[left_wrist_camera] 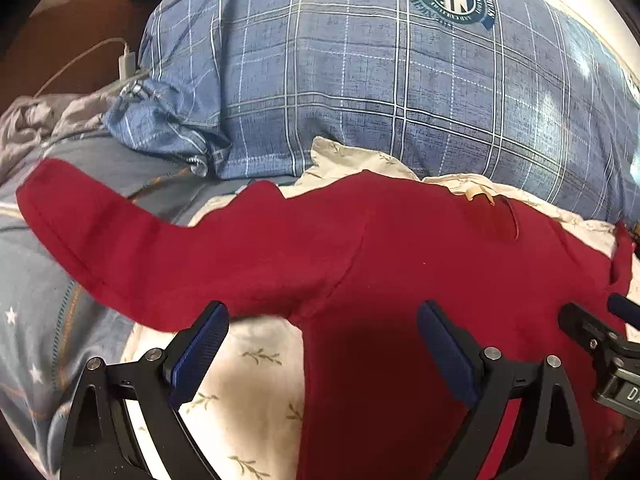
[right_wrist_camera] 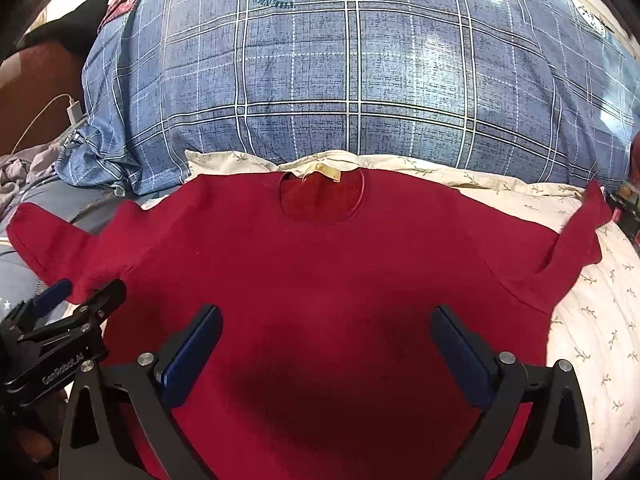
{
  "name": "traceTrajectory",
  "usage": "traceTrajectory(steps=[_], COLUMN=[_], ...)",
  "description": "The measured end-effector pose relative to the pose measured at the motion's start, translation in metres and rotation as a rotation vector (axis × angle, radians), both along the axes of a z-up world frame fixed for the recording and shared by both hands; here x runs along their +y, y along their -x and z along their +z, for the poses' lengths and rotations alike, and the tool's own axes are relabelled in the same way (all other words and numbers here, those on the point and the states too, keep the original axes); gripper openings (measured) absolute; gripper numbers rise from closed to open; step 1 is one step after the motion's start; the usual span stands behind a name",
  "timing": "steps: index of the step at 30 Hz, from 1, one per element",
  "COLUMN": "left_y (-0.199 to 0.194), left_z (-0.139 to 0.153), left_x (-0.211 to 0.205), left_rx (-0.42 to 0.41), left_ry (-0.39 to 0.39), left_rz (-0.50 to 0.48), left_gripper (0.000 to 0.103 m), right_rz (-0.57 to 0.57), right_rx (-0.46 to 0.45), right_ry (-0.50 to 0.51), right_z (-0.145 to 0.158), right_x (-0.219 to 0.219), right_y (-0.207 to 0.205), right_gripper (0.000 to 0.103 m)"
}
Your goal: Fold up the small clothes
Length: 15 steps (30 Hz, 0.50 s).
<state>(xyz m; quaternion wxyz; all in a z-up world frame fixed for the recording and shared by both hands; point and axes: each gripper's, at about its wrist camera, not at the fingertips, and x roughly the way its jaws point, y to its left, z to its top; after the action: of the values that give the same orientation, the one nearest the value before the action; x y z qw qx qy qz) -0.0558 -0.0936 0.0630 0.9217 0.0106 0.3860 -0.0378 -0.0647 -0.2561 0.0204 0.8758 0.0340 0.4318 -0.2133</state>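
Note:
A small red long-sleeved top lies spread flat, front up, on a cream leaf-print cloth, its neck and tan label at the far side. Its left sleeve stretches out to the left, and its right sleeve lies partly folded over. My left gripper hovers open above the left armpit area. Over the lower chest my right gripper stands open, holding nothing. Each gripper shows at the edge of the other's view: the right gripper and the left gripper.
A bulky blue plaid duvet with a round emblem rises right behind the top. At the left are a star-print blue sheet, crumpled grey fabric and a white charger with cable on a brown surface.

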Motion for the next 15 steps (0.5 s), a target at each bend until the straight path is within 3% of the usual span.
traceTrajectory(steps=[6, 15], left_y=[-0.018, -0.021], left_z=[-0.007, -0.017], left_x=[0.009, 0.001], left_rx=[0.019, 0.022], left_ry=[0.022, -0.017], left_rz=[0.034, 0.026], left_gripper=[0.095, 0.095], right_rz=[-0.021, -0.026], right_rx=[-0.005, -0.001], right_ry=[-0.032, -0.015], right_z=[-0.008, -0.011], right_x=[-0.002, 0.0], right_y=[-0.007, -0.01], right_gripper=[0.103, 0.103])
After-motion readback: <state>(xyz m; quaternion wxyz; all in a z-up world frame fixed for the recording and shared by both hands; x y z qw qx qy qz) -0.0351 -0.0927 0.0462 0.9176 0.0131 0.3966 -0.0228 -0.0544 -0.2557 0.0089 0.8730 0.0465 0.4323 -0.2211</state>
